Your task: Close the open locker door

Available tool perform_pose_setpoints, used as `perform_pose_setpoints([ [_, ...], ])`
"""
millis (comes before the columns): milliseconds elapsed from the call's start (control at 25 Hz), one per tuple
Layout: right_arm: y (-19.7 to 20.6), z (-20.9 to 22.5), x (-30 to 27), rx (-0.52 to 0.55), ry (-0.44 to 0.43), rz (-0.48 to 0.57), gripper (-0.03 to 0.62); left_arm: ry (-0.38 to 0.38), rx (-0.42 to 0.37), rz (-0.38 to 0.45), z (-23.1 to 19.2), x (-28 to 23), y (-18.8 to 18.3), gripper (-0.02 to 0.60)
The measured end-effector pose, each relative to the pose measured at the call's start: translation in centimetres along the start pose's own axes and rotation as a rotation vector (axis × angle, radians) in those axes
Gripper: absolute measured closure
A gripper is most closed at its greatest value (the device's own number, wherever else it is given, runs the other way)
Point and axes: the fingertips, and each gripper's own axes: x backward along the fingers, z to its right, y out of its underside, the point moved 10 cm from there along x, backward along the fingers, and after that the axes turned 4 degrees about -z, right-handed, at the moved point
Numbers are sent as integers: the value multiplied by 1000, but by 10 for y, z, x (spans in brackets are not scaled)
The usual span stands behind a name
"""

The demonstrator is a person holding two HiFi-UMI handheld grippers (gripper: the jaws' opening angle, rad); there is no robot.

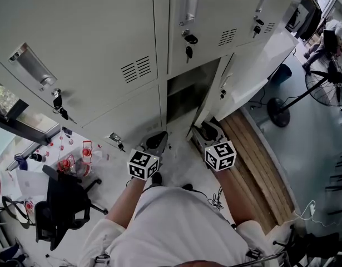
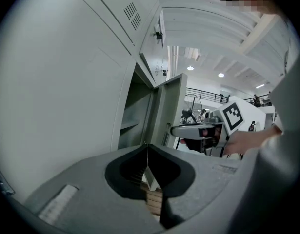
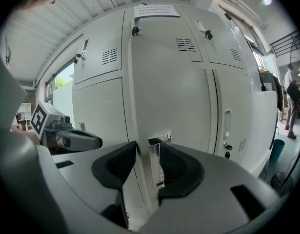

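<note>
The locker door is seen swung out from its compartment, so shutting it is judged left. Its edge is straddled, ungripped, by the wide-open right tool; the left tool is closed and empty.

Grey locker door swung open, lower row.

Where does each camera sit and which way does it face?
Head view: on the person's head, looking steeply down the lockers; shows both forearms, left gripper and right gripper.
Left gripper view: on the left gripper, looking along its shut jaws at the open locker; right gripper and hand at right.
Right gripper view: on the right gripper, facing the door edge between its open jaws; left gripper at left.
Shared: the door shows in all three.
</note>
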Motion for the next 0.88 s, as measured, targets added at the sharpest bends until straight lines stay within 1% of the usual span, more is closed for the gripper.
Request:
perform_pose_setpoints([
  [440,-14,-14,-41,41,-93,-12,445,-61,19,15,-17,11,0,566],
  [720,-20,-12,-62,23,-144,-23,445,-117,42,37,-32,20,-1,566],
  [880,-21,-7,-73,24,-183,-25,444,-130,52,41,-37,19,1,566],
])
